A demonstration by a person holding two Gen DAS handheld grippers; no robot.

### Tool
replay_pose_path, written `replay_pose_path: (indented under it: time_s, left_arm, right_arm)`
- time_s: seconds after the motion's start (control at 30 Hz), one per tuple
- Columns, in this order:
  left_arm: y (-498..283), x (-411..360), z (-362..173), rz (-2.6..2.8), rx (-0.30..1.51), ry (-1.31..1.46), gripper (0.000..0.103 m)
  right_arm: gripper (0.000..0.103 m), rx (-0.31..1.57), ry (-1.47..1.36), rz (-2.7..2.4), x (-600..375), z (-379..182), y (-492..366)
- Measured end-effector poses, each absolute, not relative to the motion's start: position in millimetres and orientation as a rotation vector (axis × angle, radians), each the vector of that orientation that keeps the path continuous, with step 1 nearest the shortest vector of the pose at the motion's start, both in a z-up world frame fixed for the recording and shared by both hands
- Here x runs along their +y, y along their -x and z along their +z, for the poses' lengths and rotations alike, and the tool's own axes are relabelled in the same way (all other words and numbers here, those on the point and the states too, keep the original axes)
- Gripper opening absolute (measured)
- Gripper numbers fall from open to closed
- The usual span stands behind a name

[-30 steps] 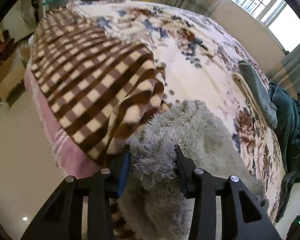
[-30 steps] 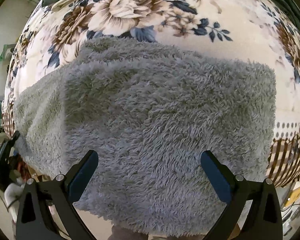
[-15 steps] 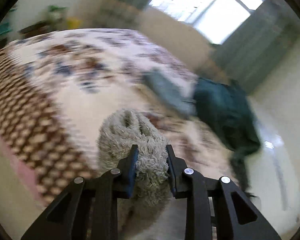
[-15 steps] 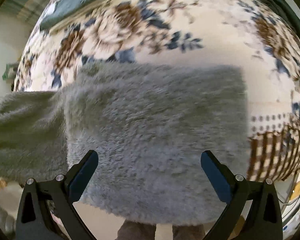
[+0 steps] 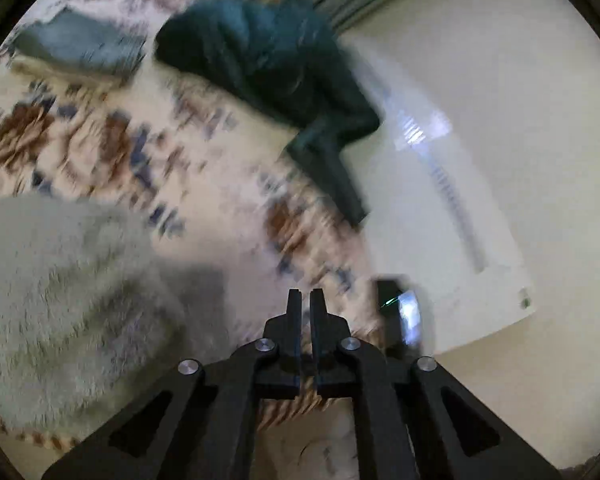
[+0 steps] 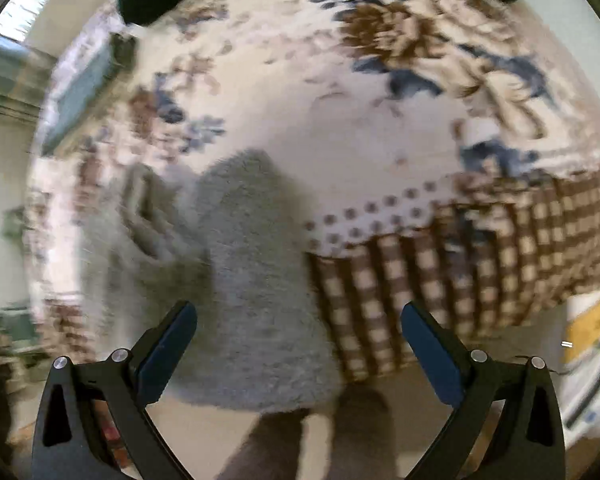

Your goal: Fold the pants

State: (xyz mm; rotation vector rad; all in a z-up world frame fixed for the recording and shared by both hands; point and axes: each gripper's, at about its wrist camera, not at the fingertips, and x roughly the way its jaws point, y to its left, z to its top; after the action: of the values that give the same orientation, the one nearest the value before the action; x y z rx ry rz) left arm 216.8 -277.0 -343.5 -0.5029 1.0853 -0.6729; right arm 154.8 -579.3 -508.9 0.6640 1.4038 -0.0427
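Floral bedding [image 6: 340, 128] fills both blurred views, with a brown checked blanket [image 6: 480, 264] right of the right tongs [image 6: 298, 320]. Those tongs gape wide above the grey fluffy pants [image 6: 256, 288], gripping nothing. Left tongs [image 5: 305, 300] are clenched on nothing; the pants [image 5: 68, 304] lie to their left. Dark green clothes [image 5: 268, 60] sit far ahead.

Readable text: we found none in either view
Yellow box [image 6: 588, 326]: we saw no legible print; it was blurred
Bedspread [image 6: 340, 120]: we saw flowers and checks only
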Motion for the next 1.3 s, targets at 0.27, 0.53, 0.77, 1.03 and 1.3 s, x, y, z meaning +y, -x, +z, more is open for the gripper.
replay_pose_path:
  time_s: [0.27, 0.53, 0.77, 1.03, 1.3]
  left_arm:
    - [-226, -195, -387, -0.214, 1.207, 0.282, 0.072]
    - [-229, -142, -404, -0.022, 1.182, 0.203, 0.072]
    - [-235, -129, -405, 0.005, 1.176, 0.265, 0.072]
    - [-246, -131, -417, -0.04, 1.213, 0.34, 0.072]
    - [-286, -178, -461, -0.153, 1.321, 0.293, 0.072]
  right_arm:
    - [0.103, 1.409, -0.728, 0.263, -497, -543, -231]
    - [0.054, 1.508, -0.616, 0.258, -434, -585, -260]
    - [0.031, 1.324, -0.624, 0.183, -461, -511, -220]
    - [0.028, 1.284, -0.703, -0.063, -571, -479, -131]
    - [0.07, 1.398, -0.928, -0.189, -635, -533, -109]
